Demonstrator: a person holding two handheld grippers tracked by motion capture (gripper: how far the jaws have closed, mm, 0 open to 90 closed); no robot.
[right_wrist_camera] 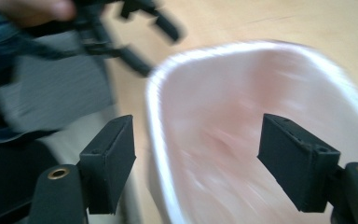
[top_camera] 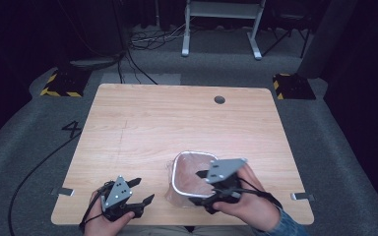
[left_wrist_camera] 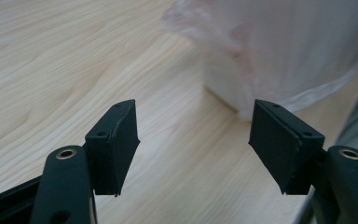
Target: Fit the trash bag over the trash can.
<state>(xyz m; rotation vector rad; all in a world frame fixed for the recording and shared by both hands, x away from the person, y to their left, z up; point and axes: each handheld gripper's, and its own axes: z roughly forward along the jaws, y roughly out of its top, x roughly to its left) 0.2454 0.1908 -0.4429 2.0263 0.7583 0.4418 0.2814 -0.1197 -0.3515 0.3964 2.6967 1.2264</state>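
We are working at a small bin [top_camera: 193,178] lined with a thin plastic bag [left_wrist_camera: 279,51], which stands on the tabletop [top_camera: 142,128] near its front edge, right of the middle. The bin is white with a rounded rim, and the liner shows pinkish inside it; the loose bag film bulges out over the side and reaches down towards the wood.

Our right gripper [top_camera: 204,186] sits at the bin's near rim. In the right gripper view its fingers [right_wrist_camera: 109,163] are spread wide with one on each side of the rim, and neither pad presses on it, so it holds nothing. Our left gripper [top_camera: 141,191] rests low over the tabletop just left of the bin, its fingers [left_wrist_camera: 114,144] also wide apart with only bare wood between them.

We judge the bin to be light and fairly stiff, so it may slide or tip if we push it sideways with one gripper. The bag is soft, thin and slippery; it will crumple and can slip out of a shallow pinch, and a hard tug could tear it. The best hold looks to be at the rim, pinching the bag and the wall together, while the other gripper steadies the opposite side.
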